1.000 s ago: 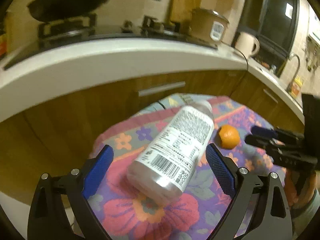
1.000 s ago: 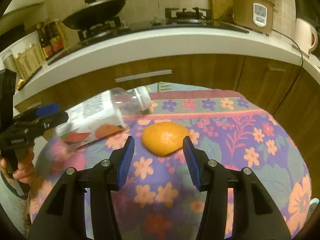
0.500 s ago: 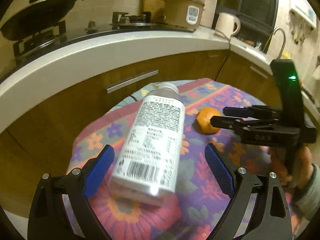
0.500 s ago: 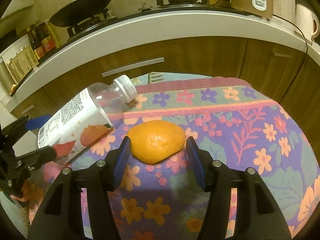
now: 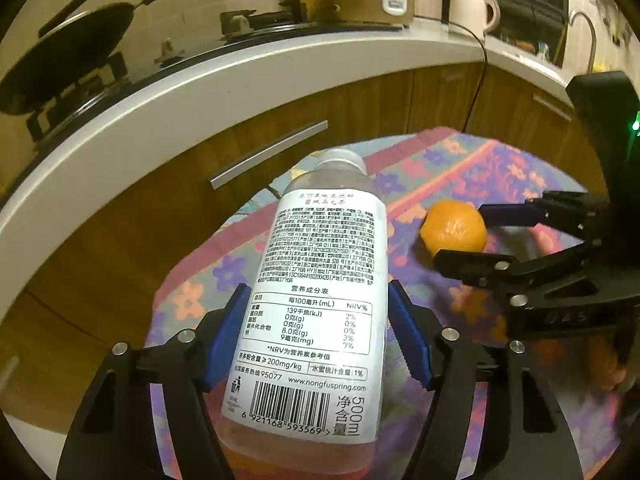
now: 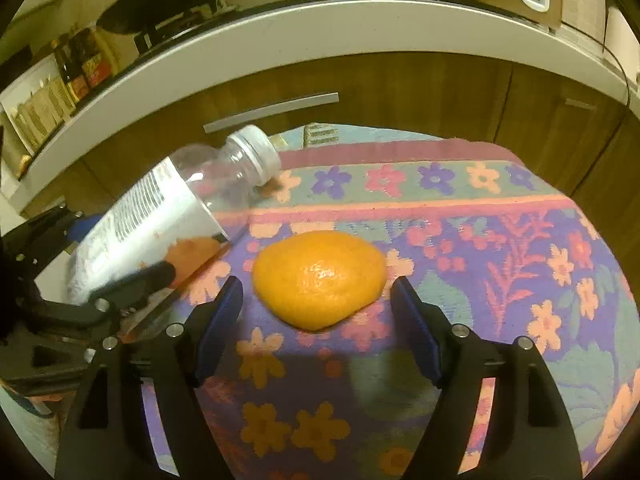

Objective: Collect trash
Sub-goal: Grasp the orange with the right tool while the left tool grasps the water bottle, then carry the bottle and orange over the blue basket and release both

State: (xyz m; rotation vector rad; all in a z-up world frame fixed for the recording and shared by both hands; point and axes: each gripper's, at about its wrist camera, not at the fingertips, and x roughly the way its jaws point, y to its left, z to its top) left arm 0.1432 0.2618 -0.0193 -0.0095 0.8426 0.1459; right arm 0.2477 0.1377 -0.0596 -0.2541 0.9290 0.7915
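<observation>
Bottle (image 5: 320, 308) lying on its side between closing left claw (image 5: 318, 332); blue pads (image 5: 224, 336) right at the label edges, full pinch not certain. Right claw (image 6: 316, 316) opening, spread either side of orange (image 6: 320, 278), no contact visible. Both items on flowered cloth (image 6: 500, 248), just beside each other, bottle toward left edge, cap (image 6: 258, 152) pointing at cabinets. Likely step: grasping trash. Next: firm squeeze on bottle, then closing on orange, lifting both. Clear plastic, white printed label, barcode near base, little orange liquid inside. Orange lumpy, slightly flattened.
</observation>
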